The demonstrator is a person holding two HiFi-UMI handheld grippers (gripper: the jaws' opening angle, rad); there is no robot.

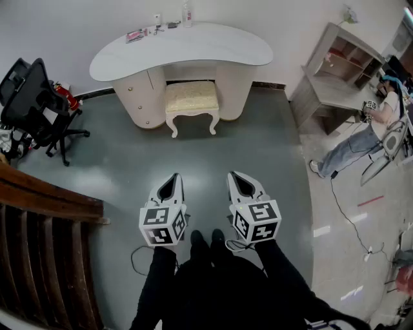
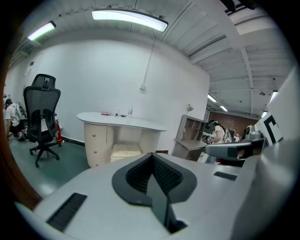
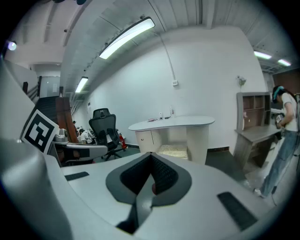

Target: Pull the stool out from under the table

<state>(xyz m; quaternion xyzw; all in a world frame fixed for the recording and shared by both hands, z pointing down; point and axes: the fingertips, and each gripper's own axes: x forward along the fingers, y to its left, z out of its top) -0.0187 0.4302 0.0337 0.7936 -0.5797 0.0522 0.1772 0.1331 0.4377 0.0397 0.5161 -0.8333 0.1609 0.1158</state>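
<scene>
We held the left gripper (image 1: 171, 181) and the right gripper (image 1: 240, 178) side by side, low in front of us. Each had its jaws pressed together with nothing between them. Neither touched anything.

The stool (image 1: 191, 98) stood well ahead of both grippers, roughly on the line between their tips. Its pale cushioned seat sat partway in the gap under the table (image 1: 213, 51), between the two cabinet ends, with its front legs showing on the grey floor (image 1: 213, 148). A few small bottles (image 1: 186, 15) stood on the far edge of the tabletop, beyond the stool.

Far ahead and off to the left of the left gripper was a black office chair (image 1: 35, 97). Nearer on that same side ran a dark wooden railing (image 1: 45, 200). Well out to the right of the right gripper, a person (image 1: 361, 142) sat beside a grey desk with shelves (image 1: 335, 71).
</scene>
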